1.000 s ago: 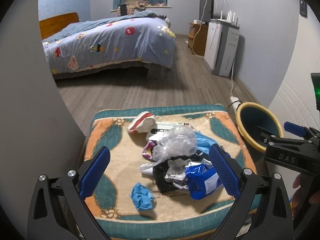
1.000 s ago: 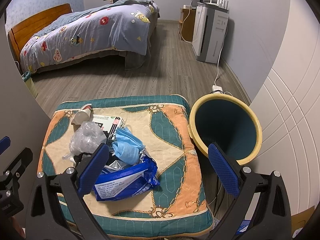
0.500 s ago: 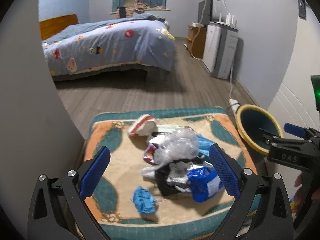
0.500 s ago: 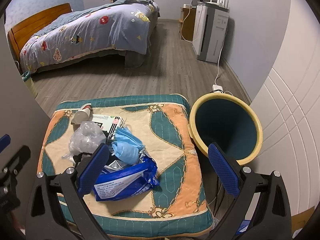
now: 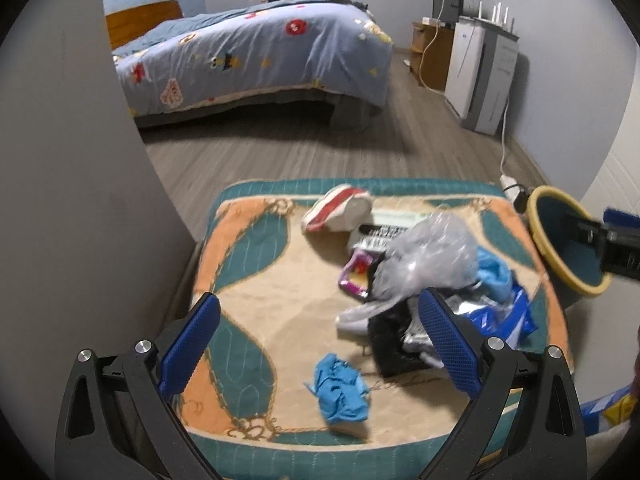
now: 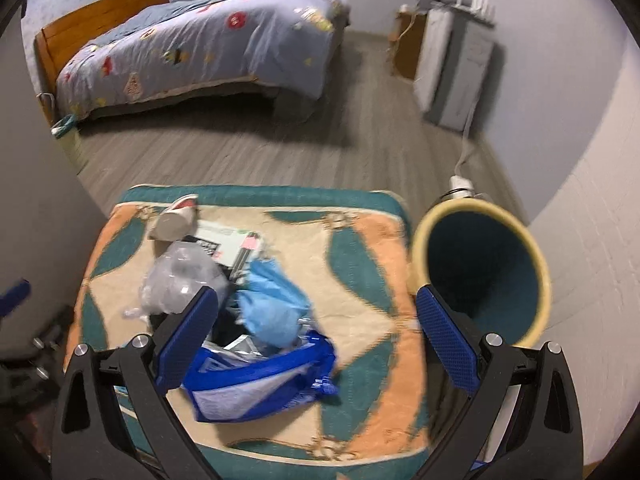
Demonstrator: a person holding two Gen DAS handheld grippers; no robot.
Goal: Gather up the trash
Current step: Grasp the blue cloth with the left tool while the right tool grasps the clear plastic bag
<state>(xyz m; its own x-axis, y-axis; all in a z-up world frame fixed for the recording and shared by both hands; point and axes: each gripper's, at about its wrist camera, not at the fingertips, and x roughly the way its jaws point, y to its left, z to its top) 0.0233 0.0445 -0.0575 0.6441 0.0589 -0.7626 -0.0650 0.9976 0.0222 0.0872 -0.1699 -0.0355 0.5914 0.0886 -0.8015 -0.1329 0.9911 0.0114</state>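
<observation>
A heap of trash lies on a patterned cushion (image 5: 248, 280): a clear plastic bag (image 5: 428, 260), a blue wrapper (image 6: 260, 380), a blue face mask (image 6: 276, 304), a crushed red-and-white cup (image 5: 340, 212) and a flat white box (image 6: 232, 240). A crumpled blue wad (image 5: 340, 388) lies apart, near the front edge. My left gripper (image 5: 320, 340) hovers open above the wad and the heap. My right gripper (image 6: 316, 336) is open over the blue wrapper and mask. A teal bin with a yellow rim (image 6: 480, 272) stands right of the cushion.
A grey wall (image 5: 72, 200) rises close on the left of the cushion. Beyond lie wooden floor (image 5: 300, 152), a bed with a blue quilt (image 5: 260, 56), and a white appliance (image 5: 480, 72) with a cord to a power strip (image 6: 460, 184) behind the bin.
Both grippers have shifted: the left view swung left and nearer the cushion, the right view tilted lower and left. Both stay open and no trash has moved.
</observation>
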